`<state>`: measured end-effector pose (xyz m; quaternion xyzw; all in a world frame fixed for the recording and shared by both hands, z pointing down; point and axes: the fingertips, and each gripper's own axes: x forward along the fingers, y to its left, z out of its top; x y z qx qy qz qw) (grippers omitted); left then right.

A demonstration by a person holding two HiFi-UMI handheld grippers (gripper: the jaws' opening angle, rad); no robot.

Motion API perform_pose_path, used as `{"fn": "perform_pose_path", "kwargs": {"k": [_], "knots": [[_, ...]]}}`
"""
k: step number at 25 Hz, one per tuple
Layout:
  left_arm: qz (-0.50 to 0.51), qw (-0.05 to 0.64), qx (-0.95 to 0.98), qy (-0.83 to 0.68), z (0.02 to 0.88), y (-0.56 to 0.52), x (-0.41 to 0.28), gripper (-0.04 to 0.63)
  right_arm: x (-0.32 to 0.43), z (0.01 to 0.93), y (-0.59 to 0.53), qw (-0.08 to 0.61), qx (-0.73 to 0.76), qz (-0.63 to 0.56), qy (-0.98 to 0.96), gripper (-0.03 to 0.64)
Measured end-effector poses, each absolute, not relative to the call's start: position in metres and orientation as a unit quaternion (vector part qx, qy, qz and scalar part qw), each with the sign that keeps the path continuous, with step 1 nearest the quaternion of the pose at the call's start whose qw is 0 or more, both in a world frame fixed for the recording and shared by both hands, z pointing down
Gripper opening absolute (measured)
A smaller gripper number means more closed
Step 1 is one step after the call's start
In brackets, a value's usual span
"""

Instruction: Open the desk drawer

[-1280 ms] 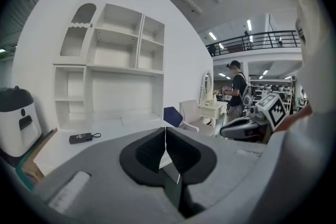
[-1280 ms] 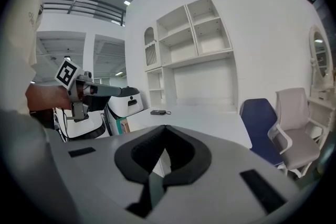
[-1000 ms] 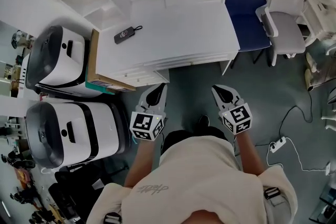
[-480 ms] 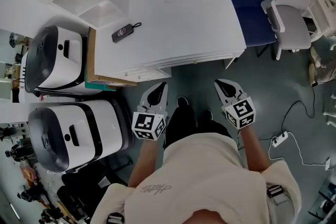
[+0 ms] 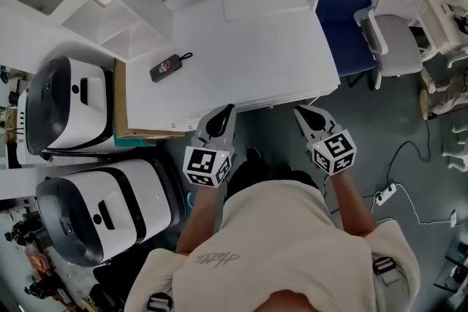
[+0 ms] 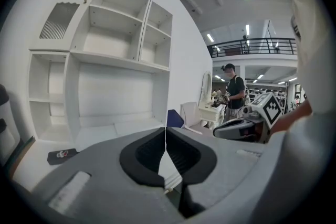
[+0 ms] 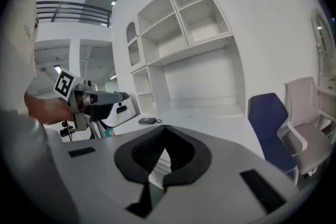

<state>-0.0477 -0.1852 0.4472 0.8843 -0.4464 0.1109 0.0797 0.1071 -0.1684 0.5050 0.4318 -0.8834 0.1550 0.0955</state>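
Note left tongs [image 5: 229,109] and right tongs [image 5: 297,111] closed tip to tip, gripping nothing. Against a second ago: up from over the floor to the front edge of the tabletop [image 5: 241,40]. Record desk drawer [image 5: 256,104] shut beneath that edge; contact cannot be told. Small black device [image 5: 167,67] unmoved on tabletop.

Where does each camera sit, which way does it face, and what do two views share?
Head view: on the person's head, steeply down at the white desk; torso, left gripper, right gripper show.
Left gripper view: on that gripper, along its shut jaws toward the shelves; right gripper at right.
Right gripper view: on that gripper, along its shut jaws toward the desk; left gripper at left.
Shared: black fob in all three.
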Motion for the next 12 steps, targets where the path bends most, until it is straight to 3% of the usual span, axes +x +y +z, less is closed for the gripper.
{"fn": "perform_pose_path", "kwargs": {"k": [12], "knots": [[0.101, 0.088, 0.9, -0.414, 0.454, -0.242, -0.094, 0.015, 0.07, 0.477, -0.218, 0.095, 0.48, 0.123, -0.864, 0.002]]}}
